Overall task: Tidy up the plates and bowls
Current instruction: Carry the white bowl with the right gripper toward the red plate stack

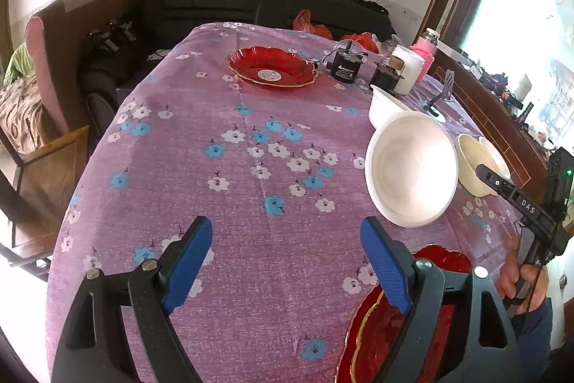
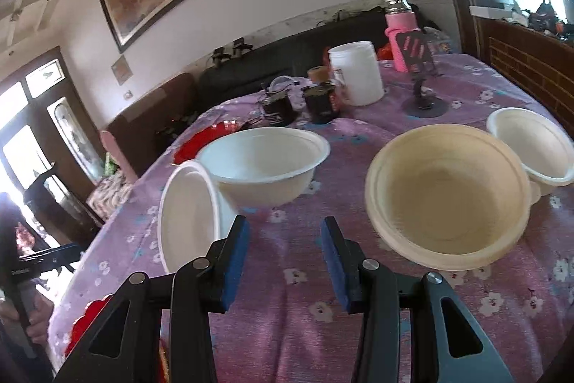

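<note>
On the floral cloth [image 1: 222, 174], smooth round bowls [image 2: 448, 203]; both ribbed-padded claws gape, holding nothing

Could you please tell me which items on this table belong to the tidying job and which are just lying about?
Job: scalloped red plate, tilted white bowl, cream ribbed bowl.
Lying about: white plastic jar, pink flask, black phone stand.
</note>
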The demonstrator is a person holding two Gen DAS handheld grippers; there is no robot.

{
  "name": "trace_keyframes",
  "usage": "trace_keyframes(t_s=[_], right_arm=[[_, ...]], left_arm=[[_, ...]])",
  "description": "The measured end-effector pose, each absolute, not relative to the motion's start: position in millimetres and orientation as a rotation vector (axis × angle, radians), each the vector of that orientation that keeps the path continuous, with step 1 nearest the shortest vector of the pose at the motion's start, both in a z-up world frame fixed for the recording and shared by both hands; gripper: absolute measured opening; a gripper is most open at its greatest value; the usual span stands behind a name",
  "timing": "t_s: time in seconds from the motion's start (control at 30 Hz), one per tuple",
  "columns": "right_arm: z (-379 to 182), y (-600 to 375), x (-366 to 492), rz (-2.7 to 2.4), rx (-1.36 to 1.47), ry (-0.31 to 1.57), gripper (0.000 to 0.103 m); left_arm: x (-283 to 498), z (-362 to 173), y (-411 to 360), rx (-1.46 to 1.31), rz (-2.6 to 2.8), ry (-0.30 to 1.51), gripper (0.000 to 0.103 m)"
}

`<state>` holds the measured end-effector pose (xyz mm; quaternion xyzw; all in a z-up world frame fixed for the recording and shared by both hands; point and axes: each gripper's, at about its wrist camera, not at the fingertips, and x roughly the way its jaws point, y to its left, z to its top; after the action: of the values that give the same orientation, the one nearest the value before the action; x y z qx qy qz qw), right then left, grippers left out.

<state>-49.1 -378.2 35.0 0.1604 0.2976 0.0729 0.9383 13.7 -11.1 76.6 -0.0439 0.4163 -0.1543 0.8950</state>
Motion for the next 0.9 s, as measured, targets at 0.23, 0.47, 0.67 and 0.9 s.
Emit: trace_keyframes(t_s=[0.23,0.47,0.67,0.9], right_arm=[[61.3,-371.7,-50.2,0.176,0.378,0.619,0.045],[123.9,-345.7,-44.0,0.101,0.235,0.463,0.045],[63.9,-373.7,-24.8,0.143,0.367,0.586,0.037],[53.9,-392.9,-23.8,0.214,0.432,0.639,0.035]], left_arm=[[16.2,78.9,-14.5,-0.068,-0.320,0.875,0.084],[18.5,78.2,-17.6,-0.063,-0.307,0.897,0.084],[33.1,79.9,-23.1,-0.043,-0.290,0.940,0.084],[59.4,80.7,-65.1,-0.065,-0.338,1.003,0.084]])
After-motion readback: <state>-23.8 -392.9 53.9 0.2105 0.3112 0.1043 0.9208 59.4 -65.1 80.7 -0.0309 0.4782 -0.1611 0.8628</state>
